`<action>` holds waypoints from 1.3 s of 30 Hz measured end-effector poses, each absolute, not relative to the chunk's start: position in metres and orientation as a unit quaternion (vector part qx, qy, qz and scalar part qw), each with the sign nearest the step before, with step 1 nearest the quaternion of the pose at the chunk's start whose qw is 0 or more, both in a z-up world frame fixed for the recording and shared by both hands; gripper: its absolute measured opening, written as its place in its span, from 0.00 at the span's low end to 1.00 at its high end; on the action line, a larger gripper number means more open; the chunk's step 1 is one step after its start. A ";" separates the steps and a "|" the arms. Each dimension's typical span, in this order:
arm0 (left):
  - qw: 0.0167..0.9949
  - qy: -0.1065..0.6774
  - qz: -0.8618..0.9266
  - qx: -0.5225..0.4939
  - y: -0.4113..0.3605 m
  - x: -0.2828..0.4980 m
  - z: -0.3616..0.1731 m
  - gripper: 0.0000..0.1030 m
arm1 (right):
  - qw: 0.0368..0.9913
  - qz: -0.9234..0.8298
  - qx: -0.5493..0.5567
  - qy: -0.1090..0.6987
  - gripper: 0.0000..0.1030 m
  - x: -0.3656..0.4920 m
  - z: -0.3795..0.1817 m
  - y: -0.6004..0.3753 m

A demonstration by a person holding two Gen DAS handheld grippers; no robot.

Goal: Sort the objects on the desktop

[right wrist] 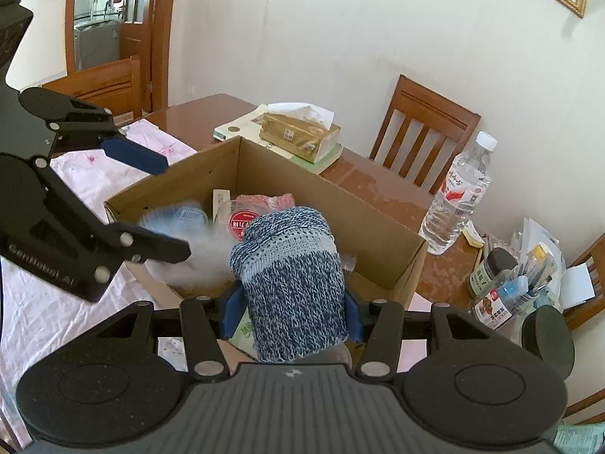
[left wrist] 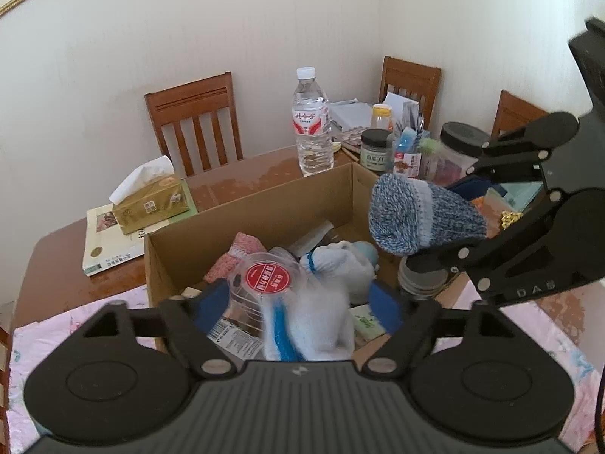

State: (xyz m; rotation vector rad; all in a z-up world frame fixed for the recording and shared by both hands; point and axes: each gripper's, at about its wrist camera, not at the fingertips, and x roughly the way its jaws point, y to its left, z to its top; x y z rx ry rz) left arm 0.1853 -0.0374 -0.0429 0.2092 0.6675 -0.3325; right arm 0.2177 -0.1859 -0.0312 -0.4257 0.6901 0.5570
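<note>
Right gripper (right wrist: 291,317) clamped on blue knit sock (right wrist: 291,283) | left gripper (left wrist: 298,302) spread, white sock (left wrist: 321,302) between | I'm mid-drop over cardboard box (right wrist: 378,234) | next: release sock

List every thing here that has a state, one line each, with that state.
cardboard box: open, partly filled
right gripper: shut on blue knit sock
left gripper: open; blurred white and blue cloth between its fingers
water bottle: upright, capped
tissue box: open, tissue sticking out
dark-lidded jar: upright, lid on
</note>
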 end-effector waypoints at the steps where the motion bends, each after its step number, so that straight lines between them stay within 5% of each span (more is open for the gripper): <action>1: 0.925 0.327 -0.163 0.105 -0.037 0.184 -0.044 0.84 | 0.881 0.268 -0.206 0.332 0.56 0.219 -0.032 -0.185; 10: 0.917 0.355 -0.153 0.101 -0.025 0.181 -0.047 0.90 | 0.878 0.275 -0.210 0.330 0.56 0.234 -0.033 -0.177; 14: 0.916 0.360 -0.144 0.102 -0.022 0.181 -0.047 0.90 | 0.879 0.278 -0.211 0.324 0.86 0.234 -0.029 -0.171; 23: 0.917 0.366 -0.121 0.100 -0.016 0.182 -0.047 0.92 | 0.876 0.260 -0.223 0.339 1.00 0.230 -0.026 -0.167; 39: 0.917 0.386 -0.065 0.080 -0.024 0.162 -0.051 0.92 | 0.862 0.190 -0.145 0.448 1.00 0.210 -0.035 -0.189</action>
